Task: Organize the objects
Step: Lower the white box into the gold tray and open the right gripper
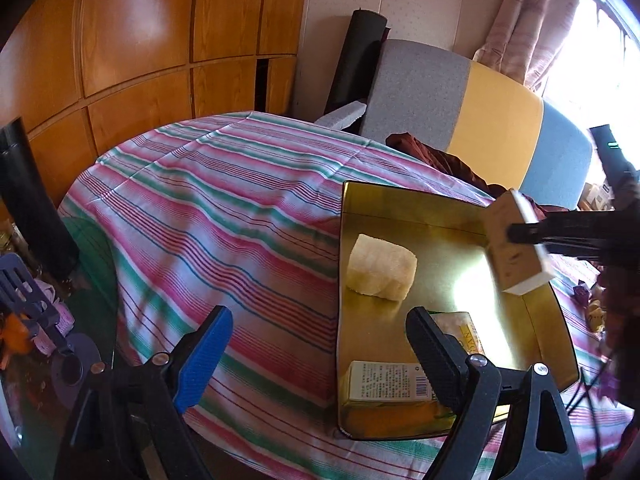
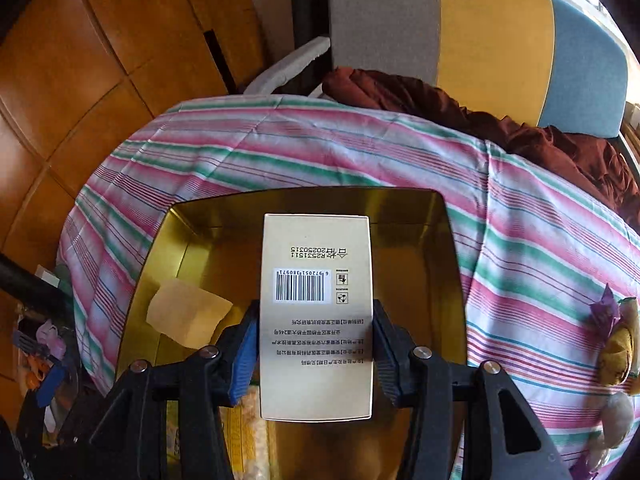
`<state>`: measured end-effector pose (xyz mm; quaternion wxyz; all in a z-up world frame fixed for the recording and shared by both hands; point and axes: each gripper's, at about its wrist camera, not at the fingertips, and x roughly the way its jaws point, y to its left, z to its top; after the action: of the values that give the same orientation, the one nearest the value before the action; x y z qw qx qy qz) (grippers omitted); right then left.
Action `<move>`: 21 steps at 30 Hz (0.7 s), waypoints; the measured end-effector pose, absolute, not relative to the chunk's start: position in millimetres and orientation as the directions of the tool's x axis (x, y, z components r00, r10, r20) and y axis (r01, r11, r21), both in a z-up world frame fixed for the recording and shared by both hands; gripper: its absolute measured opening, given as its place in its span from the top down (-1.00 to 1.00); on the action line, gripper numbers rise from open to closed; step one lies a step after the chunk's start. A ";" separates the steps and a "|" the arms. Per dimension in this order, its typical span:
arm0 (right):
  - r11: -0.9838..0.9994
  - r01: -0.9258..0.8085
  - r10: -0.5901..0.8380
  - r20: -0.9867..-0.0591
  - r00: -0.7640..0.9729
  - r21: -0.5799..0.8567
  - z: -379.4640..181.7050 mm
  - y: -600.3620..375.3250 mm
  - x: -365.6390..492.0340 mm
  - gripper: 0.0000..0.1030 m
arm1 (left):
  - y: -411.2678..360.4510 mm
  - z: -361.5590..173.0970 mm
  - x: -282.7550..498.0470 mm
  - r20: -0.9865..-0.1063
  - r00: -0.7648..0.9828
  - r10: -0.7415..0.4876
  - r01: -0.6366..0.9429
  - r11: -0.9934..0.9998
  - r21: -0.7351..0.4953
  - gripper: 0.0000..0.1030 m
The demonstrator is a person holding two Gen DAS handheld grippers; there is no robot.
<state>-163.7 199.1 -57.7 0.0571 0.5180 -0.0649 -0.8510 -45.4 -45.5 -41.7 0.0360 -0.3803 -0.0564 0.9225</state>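
A gold tin tray (image 1: 520, 312) (image 2: 432, 240) lies on the striped tablecloth. In it are a pale yellow sponge block (image 1: 380, 268) (image 2: 186, 314), a cream box with a barcode (image 1: 384, 380) and a yellow packet (image 1: 460, 332). My right gripper (image 2: 314, 344) is shut on a cream barcode box (image 2: 316, 312) and holds it above the tray; it also shows in the left wrist view (image 1: 516, 248). My left gripper (image 1: 320, 344) is open and empty over the tray's left edge.
The striped cloth (image 1: 208, 208) covers a round table. A grey, yellow and blue chair (image 1: 480, 112) with dark red fabric (image 2: 520, 132) stands behind. Wrapped snacks (image 2: 618, 340) lie at the right. Clutter and a purple basket (image 1: 24, 292) sit at the left. Wooden cabinets (image 1: 140, 40) are behind.
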 end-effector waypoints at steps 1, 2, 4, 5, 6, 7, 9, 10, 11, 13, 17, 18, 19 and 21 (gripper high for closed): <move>-0.986 0.026 -0.160 -0.879 -0.449 0.167 -63.7 192.9 -168.6 0.01 | -47.9 -42.5 -44.9 -0.698 -0.708 0.108 -0.021 -0.991 -0.132 -0.76; -0.987 0.024 -0.154 -0.885 -0.440 0.160 -68.7 188.8 -172.0 0.01 | -50.1 -43.1 -44.0 -0.697 -0.709 0.104 -0.016 -0.991 -0.131 -0.76; -0.987 0.028 -0.155 -0.896 -0.415 0.158 -79.0 178.4 -178.1 0.00 | -54.6 -45.2 -43.0 -0.700 -0.707 0.100 -0.008 -0.991 -0.133 -0.77; -0.986 0.040 -0.166 -0.903 -0.397 0.164 -84.3 172.9 -180.0 0.00 | -57.0 -46.8 -42.9 -0.704 -0.704 0.100 -0.004 -0.991 -0.136 -0.77; -0.983 0.053 -0.180 -0.908 -0.379 0.174 -88.9 167.5 -181.0 0.00 | -59.6 -48.2 -43.1 -0.706 -0.702 0.098 0.002 -0.990 -0.139 -0.77; -0.981 0.063 -0.196 -0.908 -0.370 0.186 -91.6 162.6 -180.6 -0.05 | -61.7 -49.4 -43.2 -0.708 -0.700 0.096 0.007 -0.990 -0.142 -0.77; -0.969 0.095 -0.247 -0.899 -0.362 0.228 -92.1 153.0 -176.6 -0.07 | -64.8 -52.3 -43.0 -0.713 -0.694 0.097 0.013 -0.989 -0.147 -0.77; -0.959 0.119 -0.282 -0.893 -0.352 0.256 -92.5 147.8 -173.9 -0.07 | -65.8 -53.6 -42.9 -0.715 -0.692 0.095 0.017 -0.989 -0.147 -0.77; -0.948 0.140 -0.319 -0.886 -0.337 0.287 -93.3 143.8 -173.3 -0.07 | -66.6 -54.4 -42.7 -0.717 -0.691 0.094 0.019 -0.989 -0.148 -0.77; -0.936 0.153 -0.350 -0.879 -0.323 0.317 -92.5 139.7 -168.3 -0.16 | -67.6 -55.3 -41.8 -0.718 -0.689 0.097 0.020 -0.988 -0.153 -0.77; -0.942 0.161 -0.334 -0.873 -0.355 0.295 -84.5 139.8 -157.1 -0.19 | -66.1 -54.4 -41.2 -0.715 -0.692 0.099 0.020 -0.988 -0.156 -0.77; -0.948 0.161 -0.316 -0.870 -0.378 0.274 -80.2 139.3 -154.0 -0.20 | -65.7 -53.6 -41.0 -0.713 -0.695 0.099 0.020 -0.987 -0.157 -0.77; -0.953 0.162 -0.300 -0.867 -0.398 0.255 -76.0 140.2 -150.1 -0.21 | -64.9 -52.7 -40.6 -0.712 -0.696 0.099 0.019 -0.988 -0.156 -0.77; -0.961 0.168 -0.273 -0.863 -0.425 0.221 -68.7 140.3 -144.6 -0.28 | -62.7 -50.9 -40.9 -0.710 -0.697 0.100 0.013 -0.988 -0.151 -0.78</move>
<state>-144.6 140.3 -68.7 0.1311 0.5200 -0.0505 -0.8425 -40.9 -62.7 -50.9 0.0236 -0.3884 -0.0724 0.9183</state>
